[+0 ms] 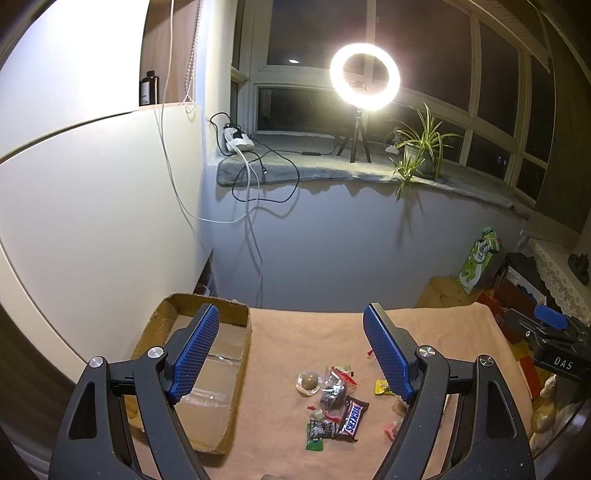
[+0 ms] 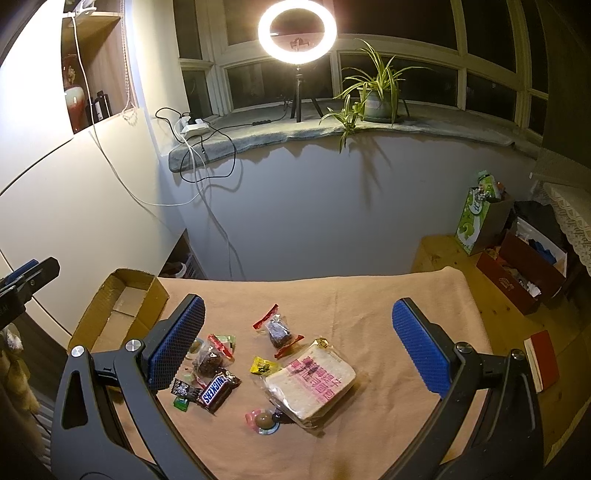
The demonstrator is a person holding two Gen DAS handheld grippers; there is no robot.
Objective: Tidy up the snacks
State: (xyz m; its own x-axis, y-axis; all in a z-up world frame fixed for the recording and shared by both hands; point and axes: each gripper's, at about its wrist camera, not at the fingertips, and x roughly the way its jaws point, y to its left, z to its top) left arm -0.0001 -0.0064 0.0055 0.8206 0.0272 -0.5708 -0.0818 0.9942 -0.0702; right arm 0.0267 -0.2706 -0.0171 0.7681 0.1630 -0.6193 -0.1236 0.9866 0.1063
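Observation:
Several wrapped snacks lie on a peach cloth [image 2: 369, 295]: a Snickers bar [image 2: 216, 391] [image 1: 354, 419], a bagged bread slice [image 2: 314, 382], a yellow candy [image 2: 263, 365] [image 1: 383, 387], a dark candy in a red-ended wrapper [image 2: 277, 330] and a round brown sweet [image 2: 264, 420]. An open cardboard box [image 1: 207, 376] [image 2: 122, 314] sits at the cloth's left edge. My left gripper [image 1: 291, 350] is open above the snacks and the box's right wall. My right gripper [image 2: 299, 347] is open and empty above the pile.
A ring light on a tripod [image 2: 297, 31] and a potted plant [image 2: 376, 96] stand on the windowsill. Cables [image 1: 255, 177] hang down the wall. A green bag [image 2: 476, 218] and red boxes [image 2: 521, 273] sit on the wooden surface at right.

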